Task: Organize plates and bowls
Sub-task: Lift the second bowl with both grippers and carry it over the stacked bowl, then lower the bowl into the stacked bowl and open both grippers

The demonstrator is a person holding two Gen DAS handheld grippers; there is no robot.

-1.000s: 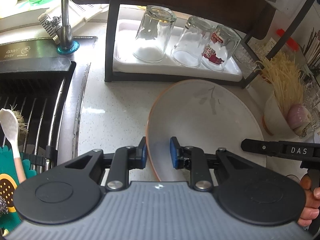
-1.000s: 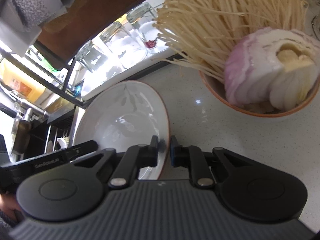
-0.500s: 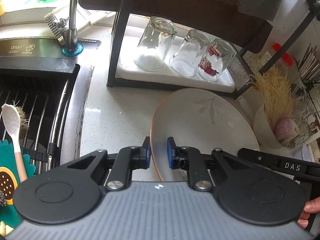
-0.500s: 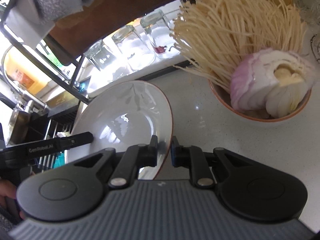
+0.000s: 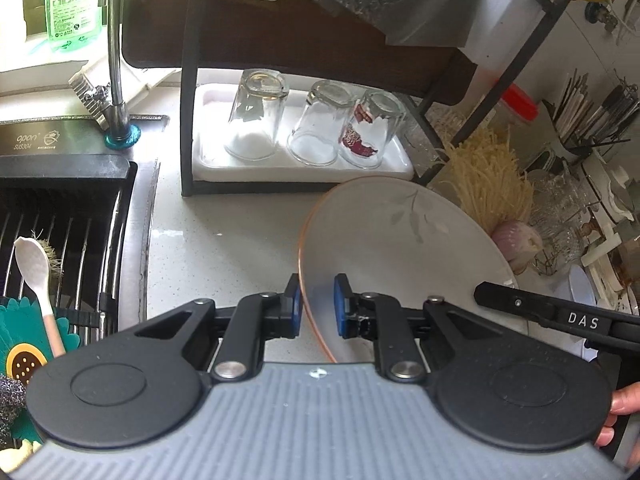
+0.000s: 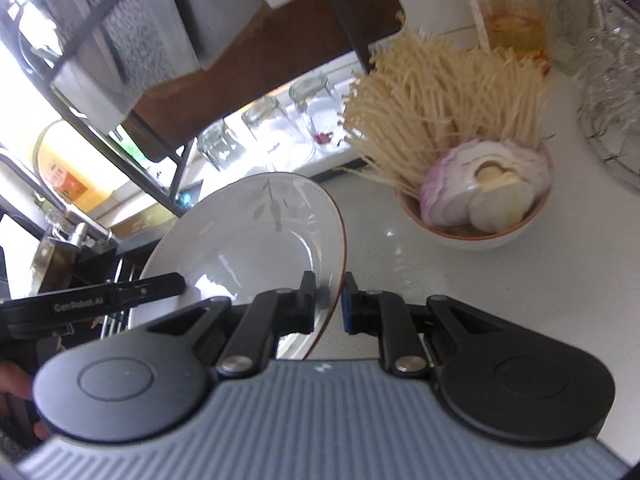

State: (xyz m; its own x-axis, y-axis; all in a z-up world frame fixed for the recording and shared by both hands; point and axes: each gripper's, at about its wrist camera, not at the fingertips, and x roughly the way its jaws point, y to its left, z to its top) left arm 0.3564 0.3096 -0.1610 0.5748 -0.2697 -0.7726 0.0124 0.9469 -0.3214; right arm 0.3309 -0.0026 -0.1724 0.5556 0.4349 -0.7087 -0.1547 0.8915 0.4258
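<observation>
Since the earlier frames we have lifted both hands, and the plate (image 5: pixel 400 248) has come up off the surface (image 5: pixel 224 240); the rack (image 5: pixel 188 120) and its glasses sit lower in the left wrist view now. Left gripper (image 5: pixel 316 304) has its jaws pinching the plate's near rim, copper edge between the blue pads. Right gripper (image 6: pixel 329 300) pinches the opposite rim the same way. Plate hangs tilted between the two, apart from the surface as far as we can tell.

Step in hand: carrying the plate, two-handed, grasp done. Next move, we judge, calls for keeping both hands moving together so the rim does not twist out, then steering to wherever plates stack; that spot is not visible.

Containers: bowl (image 6: pixel 476 232) on the surface, just right of the plate, holds enoki mushrooms (image 6: pixel 440 96) and a cut purple onion (image 6: pixel 484 188). White tray (image 5: pixel 304 168) in the rack carries three upturned glasses (image 5: pixel 256 120). Sink (image 5: pixel 60 232) on the left has a spoon (image 5: pixel 36 264) lying on its grid. Plate itself is empty.
</observation>
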